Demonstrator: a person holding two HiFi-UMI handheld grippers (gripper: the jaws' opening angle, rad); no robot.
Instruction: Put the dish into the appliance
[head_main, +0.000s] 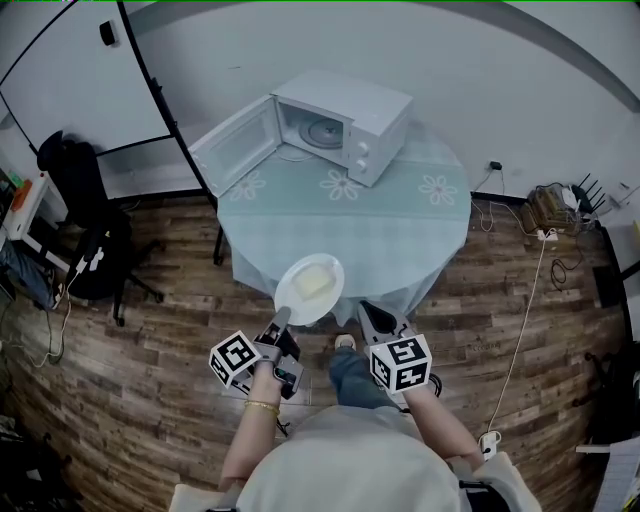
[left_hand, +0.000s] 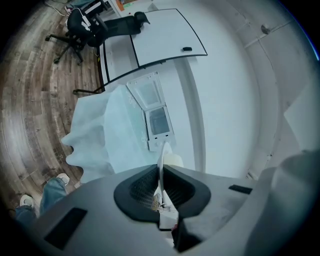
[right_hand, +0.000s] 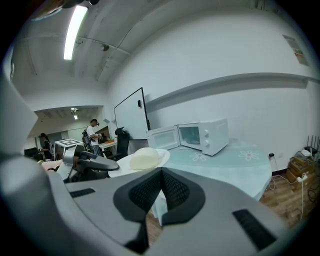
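Observation:
A white plate carrying a pale yellow lump of food hangs level in front of the round table's near edge. My left gripper is shut on the plate's near rim. In the left gripper view the rim stands edge-on between the pressed pads. The white microwave sits at the back of the table, its door swung open to the left and a glass turntable inside. My right gripper is shut on nothing, just right of the plate. The right gripper view shows the plate and the microwave beyond it.
The table wears a light green cloth with flower prints. A black office chair and a whiteboard stand at the left. Cables and a power strip lie on the wooden floor at the right. My shoe is below the plate.

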